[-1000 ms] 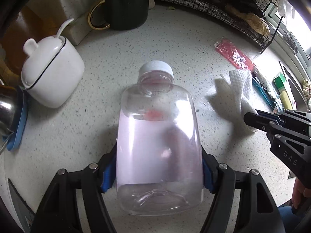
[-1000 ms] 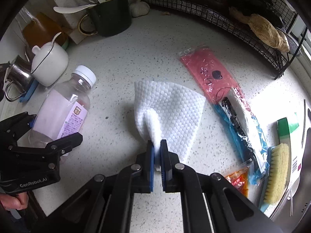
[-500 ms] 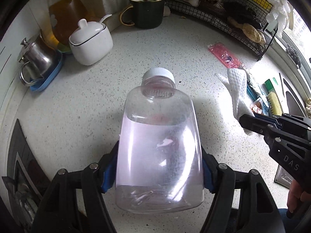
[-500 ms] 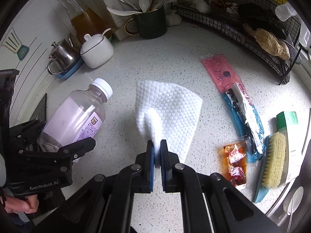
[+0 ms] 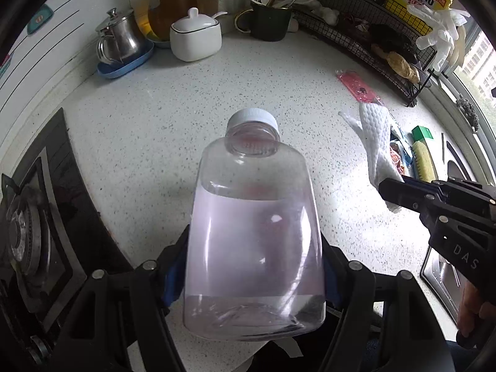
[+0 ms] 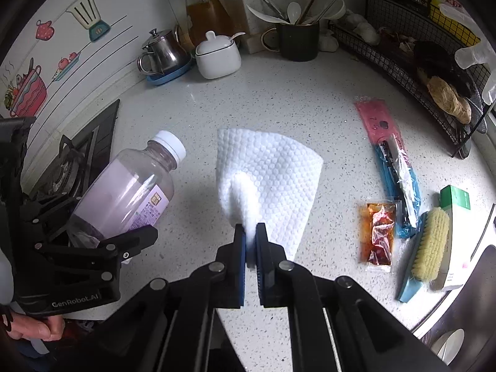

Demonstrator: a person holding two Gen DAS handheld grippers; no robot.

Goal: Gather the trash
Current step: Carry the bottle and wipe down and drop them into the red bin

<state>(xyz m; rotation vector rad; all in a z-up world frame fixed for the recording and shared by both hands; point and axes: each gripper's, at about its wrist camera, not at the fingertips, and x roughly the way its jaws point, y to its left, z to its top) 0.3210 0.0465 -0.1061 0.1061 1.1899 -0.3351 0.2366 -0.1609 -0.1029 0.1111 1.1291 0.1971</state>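
The base of the clear plastic bottle (image 5: pixel 254 238) is cut off behind the left gripper (image 5: pixel 252 276), whose jaws are clamped wide on its flat sides above the speckled table (image 5: pixel 192 117); its white ribbed cap points away. A dimpled white paper towel (image 6: pixel 266 179) is pinched between the nearly closed jaws of the right gripper (image 6: pixel 251 248), its gripped corner hidden.

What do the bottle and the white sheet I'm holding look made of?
Bottle: clear, glossy plastic by the look; you see through it, with highlights and a white ribbed cap.
White sheet: probably paper towel or nonwoven cloth; matte, dimple-embossed, hanging limp.
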